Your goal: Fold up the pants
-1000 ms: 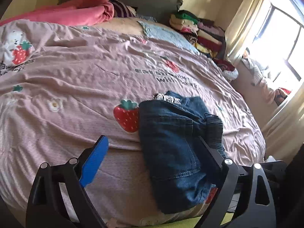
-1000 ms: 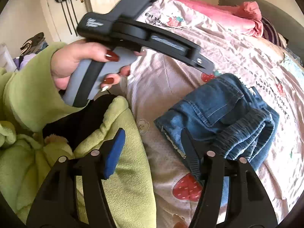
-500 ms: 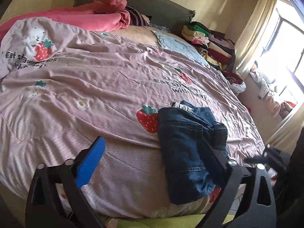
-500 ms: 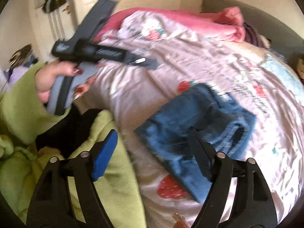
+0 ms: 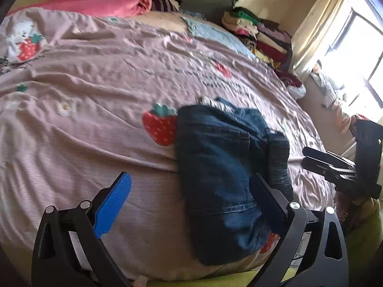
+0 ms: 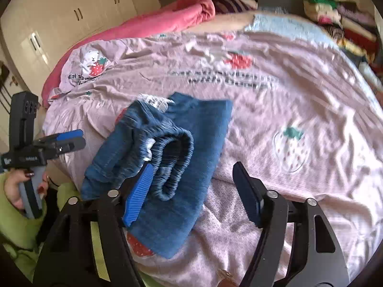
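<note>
A pair of blue denim pants (image 5: 215, 167) lies folded in a compact stack near the front edge of the pink strawberry bedspread (image 5: 95, 95). Its elastic waistband (image 6: 174, 157) is rolled on top. My left gripper (image 5: 191, 191) is open and empty, hovering in front of the pants. It also shows at the left of the right wrist view (image 6: 71, 138). My right gripper (image 6: 194, 179) is open and empty, close above the waistband end of the pants (image 6: 198, 129). It shows at the right edge of the left wrist view (image 5: 308, 155).
A pink quilt (image 5: 100, 2) is bunched at the head of the bed. A stack of folded clothes (image 5: 258, 35) sits at the far right corner by the curtain and window. White wardrobe doors (image 6: 71, 19) stand to the left. My green sleeve (image 6: 14, 215) is below.
The right gripper has swung right and now faces across the bed over the pants. The left gripper dipped back closer to the pants. The pants have not moved.
</note>
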Tool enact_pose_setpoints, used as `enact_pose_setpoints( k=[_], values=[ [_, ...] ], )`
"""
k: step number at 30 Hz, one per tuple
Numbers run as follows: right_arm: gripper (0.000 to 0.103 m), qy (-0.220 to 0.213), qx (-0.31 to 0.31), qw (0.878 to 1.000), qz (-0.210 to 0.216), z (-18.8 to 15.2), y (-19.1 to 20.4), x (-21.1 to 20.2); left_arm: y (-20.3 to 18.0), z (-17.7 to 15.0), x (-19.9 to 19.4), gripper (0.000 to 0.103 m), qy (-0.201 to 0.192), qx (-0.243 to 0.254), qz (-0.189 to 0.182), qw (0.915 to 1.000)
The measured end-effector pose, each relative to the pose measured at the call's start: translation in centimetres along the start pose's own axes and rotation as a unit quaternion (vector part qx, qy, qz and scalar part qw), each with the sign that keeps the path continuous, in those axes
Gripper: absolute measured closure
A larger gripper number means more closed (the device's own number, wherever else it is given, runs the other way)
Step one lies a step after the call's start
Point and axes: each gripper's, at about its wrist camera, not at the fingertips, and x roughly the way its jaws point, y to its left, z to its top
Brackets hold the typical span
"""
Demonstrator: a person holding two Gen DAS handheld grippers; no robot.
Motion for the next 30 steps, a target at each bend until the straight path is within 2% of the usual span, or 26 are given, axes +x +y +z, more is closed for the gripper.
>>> enact_pose_setpoints(
  k=[6, 10, 13, 14, 15, 16, 19, 22, 24, 25, 28, 30],
  values=[
    [0.048, 0.030, 0.047, 0.997, 0.052, -0.3, -1.9, 3.4, -0.9, -0.8, 3.9, 0.005, 0.047, 0.006, -0.002, 0.9989],
    [0.048, 0.034, 0.054, 0.995, 0.077, 0.1, -2.4, 4.5, -1.6, -0.7, 5.1, 0.005, 0.049, 0.009, 0.010, 0.9987],
    [0.048, 0.032, 0.055, 0.993, 0.102, 0.5, -2.5, 4.9, -2.4, -0.3, 5.4, 0.005, 0.045, 0.014, 0.006, 0.9989],
    [0.048, 0.031, 0.053, 0.992, 0.108, 0.7, -2.4, 5.0, -2.8, -0.2, 5.5, 0.007, 0.044, 0.016, 0.001, 0.9989],
    [0.048, 0.031, 0.048, 0.992, 0.112, 0.8, -2.2, 5.2, -3.1, -0.1, 5.6, 0.018, 0.043, 0.018, -0.004, 0.9989],
    [0.048, 0.031, 0.044, 0.992, 0.114, 0.9, -2.1, 5.4, -3.7, 0.0, 5.6, 0.022, 0.042, 0.025, 0.002, 0.9988],
    [0.048, 0.034, 0.047, 0.990, 0.125, 1.1, -2.3, 6.1, -3.8, 0.0, 6.0, 0.023, 0.046, 0.037, 0.008, 0.9982],
    [0.049, 0.029, 0.051, 0.989, 0.134, 1.1, -2.4, 6.6, -3.3, 0.2, 6.3, 0.031, 0.048, 0.024, 0.008, 0.9985],
    [0.070, 0.024, 0.043, 0.989, 0.138, 1.2, -2.0, 6.4, -3.7, 0.4, 5.8, 0.042, 0.042, 0.028, 0.012, 0.9986],
    [0.084, 0.020, 0.033, 0.989, 0.145, 1.3, -1.4, 6.0, -3.7, 0.5, 5.4, 0.044, 0.039, 0.028, 0.012, 0.9988],
    [0.086, -0.003, -0.015, 0.992, 0.126, 2.1, 1.0, 4.6, -3.6, 1.3, 3.8, 0.063, 0.024, 0.016, -0.010, 0.9995],
    [0.086, -0.019, -0.030, 0.990, 0.134, 3.1, 2.0, 3.9, -4.1, 2.0, 2.9, 0.067, 0.010, 0.025, -0.015, 0.9995]
  ],
)
